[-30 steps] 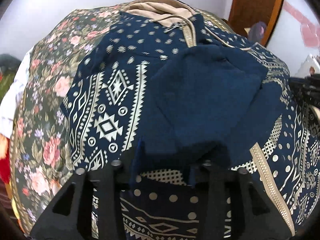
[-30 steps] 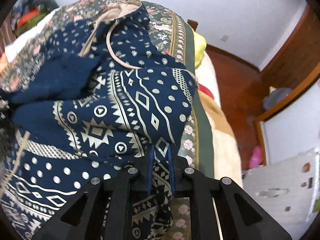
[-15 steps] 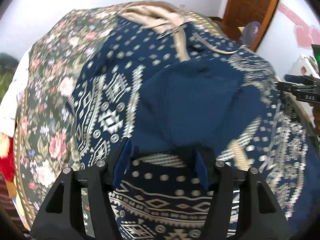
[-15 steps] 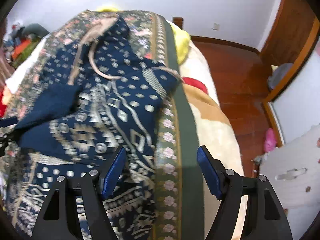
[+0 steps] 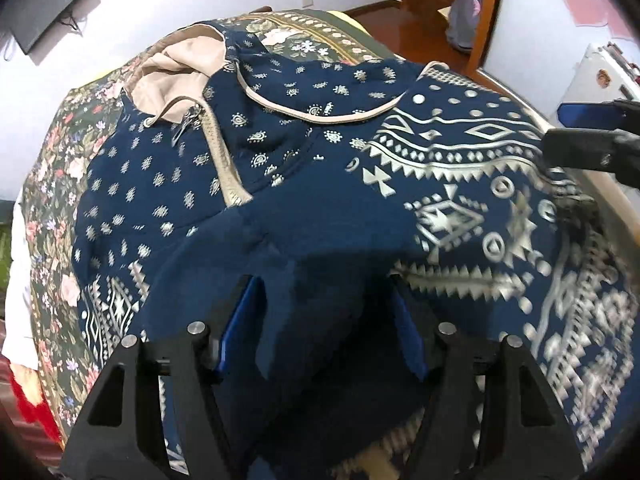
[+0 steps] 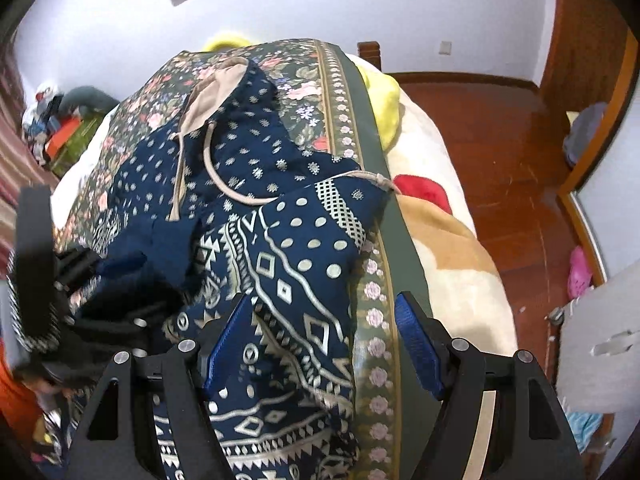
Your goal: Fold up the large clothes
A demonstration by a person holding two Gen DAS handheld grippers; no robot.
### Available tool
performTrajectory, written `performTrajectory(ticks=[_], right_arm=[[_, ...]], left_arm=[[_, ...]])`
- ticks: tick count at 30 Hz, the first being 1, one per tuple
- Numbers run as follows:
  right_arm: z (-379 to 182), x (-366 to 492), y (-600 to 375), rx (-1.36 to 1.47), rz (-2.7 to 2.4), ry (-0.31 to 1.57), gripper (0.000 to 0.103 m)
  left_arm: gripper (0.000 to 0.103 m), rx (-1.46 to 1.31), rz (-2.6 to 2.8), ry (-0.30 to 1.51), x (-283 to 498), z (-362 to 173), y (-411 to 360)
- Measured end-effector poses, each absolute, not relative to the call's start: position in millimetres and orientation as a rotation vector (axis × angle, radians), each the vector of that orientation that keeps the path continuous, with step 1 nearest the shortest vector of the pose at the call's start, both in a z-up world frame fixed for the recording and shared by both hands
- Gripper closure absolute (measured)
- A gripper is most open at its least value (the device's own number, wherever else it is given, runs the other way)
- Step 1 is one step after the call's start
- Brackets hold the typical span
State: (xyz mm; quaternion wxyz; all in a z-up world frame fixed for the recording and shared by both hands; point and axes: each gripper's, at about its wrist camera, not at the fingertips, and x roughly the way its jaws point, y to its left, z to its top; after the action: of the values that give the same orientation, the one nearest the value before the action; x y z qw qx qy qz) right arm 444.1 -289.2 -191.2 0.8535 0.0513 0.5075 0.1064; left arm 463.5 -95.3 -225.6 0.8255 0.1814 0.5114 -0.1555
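Note:
A navy hooded jacket [image 5: 328, 184] with silver geometric print, a beige hood lining and a zip lies on the floral bed cover [image 5: 60, 148]. Both sleeves are folded in over its front, the plain navy cuff on top. My left gripper [image 5: 320, 320] is open just above the plain navy cuff, holding nothing. My right gripper [image 6: 324, 344] is open over the jacket's [image 6: 280, 248] right side, near the bed's edge, and it also shows at the right edge of the left wrist view [image 5: 592, 140]. The left gripper's body appears blurred at the left of the right wrist view [image 6: 36, 264].
The bed's right edge drops to a blanket [image 6: 452, 264] and a wooden floor [image 6: 500, 140]. A yellow pillow [image 6: 380, 92] lies at the head. Clutter [image 6: 60, 128] lies beside the bed's far left. A wooden door [image 5: 452, 4] and a white cabinet [image 5: 596, 80] stand to the right.
Both grippers have opened and let go of the jacket's sleeves, which now lie folded across its front. Both have pulled back a little from the fabric.

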Motion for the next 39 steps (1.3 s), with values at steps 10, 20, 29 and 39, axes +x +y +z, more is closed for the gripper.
performTrajectory(ticks=[10, 20, 29, 39], right_arm=[[-221, 459, -283, 0.133, 0.211, 1.123, 0.021], [-223, 459, -279, 0.100, 0.185, 1.132, 0.018], [-222, 456, -275, 0.080, 0.150, 1.143, 0.017], [-218, 452, -267, 0.039, 0.137, 1.154, 0.017]], left_arm=[[0.088, 0.191, -0.212, 0.939, 471, -168, -30], [0.088, -0.076, -0.038, 0.925, 456, -148, 117], [0.087, -0.229, 0.016, 1.115, 410, -232, 194], [0.045, -0.298, 0.031, 1.131, 392, -232, 229]])
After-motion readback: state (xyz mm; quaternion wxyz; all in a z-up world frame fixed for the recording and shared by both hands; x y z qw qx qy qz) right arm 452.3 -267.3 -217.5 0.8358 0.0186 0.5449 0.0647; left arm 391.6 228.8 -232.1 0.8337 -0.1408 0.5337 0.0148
